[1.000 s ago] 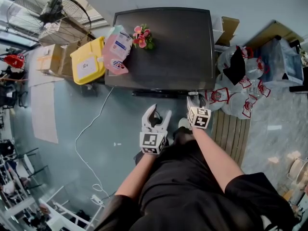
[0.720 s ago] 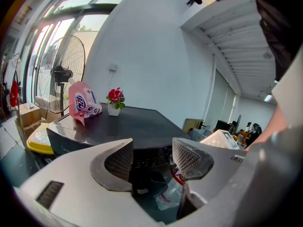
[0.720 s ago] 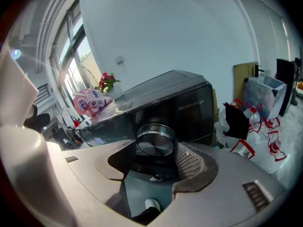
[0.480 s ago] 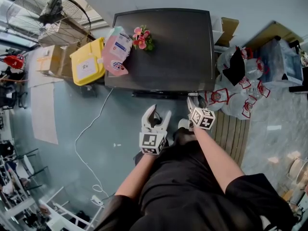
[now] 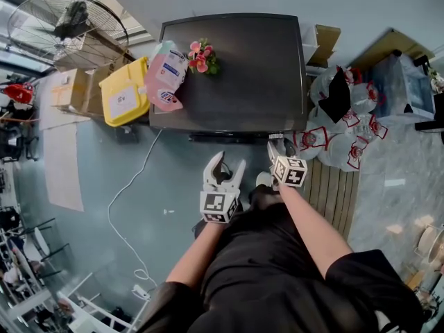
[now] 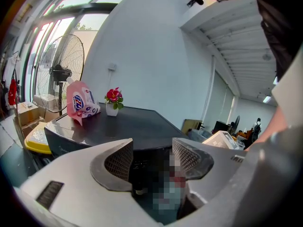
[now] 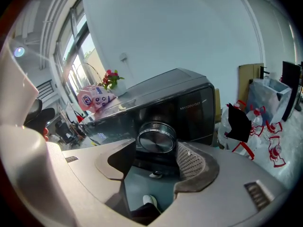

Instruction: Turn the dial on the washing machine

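Only my right gripper (image 7: 156,151) has shifted since a second ago. Its marker cube has rolled a little to the right while the tips have stayed at the same spot, and my left gripper (image 6: 152,157) hangs where it was.

The dial (image 7: 156,139) is a round silver knob on the dark front panel of the washing machine (image 5: 236,75), near its right end. It sits right between the tips of my right gripper. The jaws are closed on its two sides, the meshed pad against its right edge and the shadowed jaw against its left. From that grip and the small roll of the cube, I judge that the turn has begun. I cannot read any mark on the dial, so I cannot tell how far round it has gone or how much is left. What remains, I think, is to finish the twist and let go.

My left gripper is held short of the machine's front, well left of the dial, with its jaws spread and nothing between them.

On the machine's flat top stand a small pot of pink flowers (image 5: 202,54) and a pink bag (image 5: 166,75) at the left edge. A yellow tub (image 5: 126,87) sits just left of the machine, and clear water jugs (image 5: 340,148) crowd the floor to its right.
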`<state>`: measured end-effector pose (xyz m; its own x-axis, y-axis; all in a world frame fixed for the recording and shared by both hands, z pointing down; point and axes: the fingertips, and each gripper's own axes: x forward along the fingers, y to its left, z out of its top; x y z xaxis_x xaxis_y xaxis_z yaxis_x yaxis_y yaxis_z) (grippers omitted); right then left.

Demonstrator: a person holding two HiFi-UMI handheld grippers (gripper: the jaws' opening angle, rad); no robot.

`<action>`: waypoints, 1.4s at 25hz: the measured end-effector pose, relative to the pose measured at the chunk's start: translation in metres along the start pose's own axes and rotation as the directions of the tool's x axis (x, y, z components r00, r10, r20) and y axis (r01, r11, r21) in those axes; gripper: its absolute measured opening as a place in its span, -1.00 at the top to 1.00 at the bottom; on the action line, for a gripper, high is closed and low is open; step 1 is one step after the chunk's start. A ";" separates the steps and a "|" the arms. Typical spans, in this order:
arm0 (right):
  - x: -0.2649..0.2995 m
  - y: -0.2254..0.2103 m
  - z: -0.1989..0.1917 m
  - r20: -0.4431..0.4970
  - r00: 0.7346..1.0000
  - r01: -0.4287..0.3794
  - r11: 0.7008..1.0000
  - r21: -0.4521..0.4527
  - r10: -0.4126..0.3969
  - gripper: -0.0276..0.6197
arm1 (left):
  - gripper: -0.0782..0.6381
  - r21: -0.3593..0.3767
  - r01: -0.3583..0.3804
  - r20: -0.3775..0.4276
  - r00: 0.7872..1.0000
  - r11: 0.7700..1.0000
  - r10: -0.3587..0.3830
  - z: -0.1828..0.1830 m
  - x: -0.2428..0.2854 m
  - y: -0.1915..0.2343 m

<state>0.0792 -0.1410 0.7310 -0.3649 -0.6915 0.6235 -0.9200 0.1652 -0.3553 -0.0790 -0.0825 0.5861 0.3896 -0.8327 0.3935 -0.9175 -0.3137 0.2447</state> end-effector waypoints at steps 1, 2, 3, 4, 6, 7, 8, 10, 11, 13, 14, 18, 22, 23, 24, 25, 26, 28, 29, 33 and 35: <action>-0.003 0.000 -0.001 -0.009 1.000 -0.001 1.000 -0.005 0.001 0.15 | 0.12 -0.001 -0.001 0.004 1.000 1.000 0.001 0.001 0.000 0.000; -0.008 0.000 -0.001 -0.013 1.000 -0.004 1.000 -0.014 0.003 0.15 | 0.12 -0.002 -0.001 0.007 1.000 1.000 0.001 0.002 0.000 0.000; -0.015 0.000 0.002 -0.014 1.000 -0.006 1.000 -0.024 0.005 0.15 | 0.12 -0.004 -0.001 0.013 1.000 1.000 0.001 0.004 0.000 0.001; -0.023 0.000 0.005 -0.012 1.000 -0.006 0.999 -0.038 0.006 0.15 | 0.12 -0.007 -0.001 0.020 1.000 1.000 0.001 0.006 -0.001 0.000; -0.038 -0.002 0.014 -0.002 1.000 -0.008 0.997 -0.073 0.008 0.15 | 0.13 -0.014 -0.001 0.044 0.999 1.000 0.002 0.013 -0.001 0.000; -0.045 -0.002 0.020 0.007 1.000 -0.011 0.996 -0.090 0.012 0.15 | 0.16 -0.016 -0.003 0.055 0.998 1.000 0.004 0.017 -0.002 -0.001; -0.053 -0.001 0.028 0.019 1.000 -0.013 0.994 -0.105 0.015 0.17 | 0.17 -0.015 -0.005 0.065 0.998 1.000 0.006 0.022 -0.002 -0.001; -0.068 -0.001 0.048 0.054 0.998 -0.010 0.992 -0.124 0.016 0.23 | 0.23 -0.005 -0.015 0.084 0.996 1.000 0.016 0.032 -0.001 0.000; -0.076 0.000 0.060 0.073 0.997 -0.007 0.991 -0.131 0.016 0.29 | 0.28 0.001 -0.022 0.096 0.995 1.000 0.022 0.037 -0.002 -0.001; -0.091 0.002 0.085 0.109 0.994 -0.004 0.989 -0.146 0.020 0.50 | 0.34 0.007 -0.032 0.121 0.992 0.999 0.031 0.049 -0.003 -0.001; -0.097 0.004 0.097 0.129 0.991 -0.007 0.988 -0.157 0.027 0.60 | 0.35 0.009 -0.033 0.135 0.990 0.999 0.031 0.056 -0.005 -0.003; -0.123 0.014 0.143 0.227 0.971 -0.027 0.972 -0.232 0.081 0.87 | 0.55 0.013 -0.015 0.182 0.983 1.000 0.013 0.080 -0.010 -0.013; -0.138 0.018 0.170 0.263 0.959 -0.025 0.955 -0.295 0.106 0.91 | 0.68 0.026 -0.023 0.203 0.979 0.999 0.017 0.093 -0.012 -0.018; -0.141 0.018 0.174 0.269 0.957 -0.026 0.954 -0.300 0.110 0.91 | 0.70 0.036 -0.033 0.203 0.979 0.999 0.026 0.095 -0.012 -0.019; -0.144 0.017 0.177 0.276 0.954 -0.027 0.952 -0.305 0.116 0.91 | 0.72 0.044 -0.046 0.202 0.979 0.998 0.036 0.096 -0.013 -0.019; -0.147 0.017 0.180 0.284 0.951 -0.028 0.950 -0.311 0.121 0.91 | 0.73 0.051 -0.057 0.200 0.979 0.997 0.046 0.097 -0.013 -0.018; -0.150 0.017 0.183 0.290 0.949 -0.028 0.947 -0.319 0.126 0.91 | 0.73 0.055 -0.066 0.199 0.979 0.996 0.054 0.098 -0.014 -0.018; -0.156 0.017 0.188 0.297 0.946 -0.028 0.944 -0.329 0.132 0.91 | 0.74 0.063 -0.073 0.204 0.977 0.995 0.059 0.103 -0.016 -0.019; -0.158 0.016 0.189 0.298 0.945 -0.029 0.943 -0.332 0.134 0.91 | 0.74 0.066 -0.074 0.209 0.976 0.995 0.058 0.106 -0.017 -0.021; -0.159 0.013 0.192 0.297 0.944 -0.033 0.939 -0.343 0.142 0.91 | 0.74 0.062 -0.076 0.228 0.972 0.995 0.060 0.109 -0.019 -0.024; -0.159 0.012 0.193 0.301 0.944 -0.027 0.937 -0.347 0.139 0.91 | 0.74 0.062 -0.077 0.236 0.970 0.995 0.061 0.111 -0.020 -0.025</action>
<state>0.1540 -0.1647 0.4936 -0.4291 -0.8410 0.3297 -0.9020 0.4179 -0.1080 -0.0727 -0.1086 0.4742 0.3032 -0.9343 0.1874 -0.9481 -0.2760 0.1579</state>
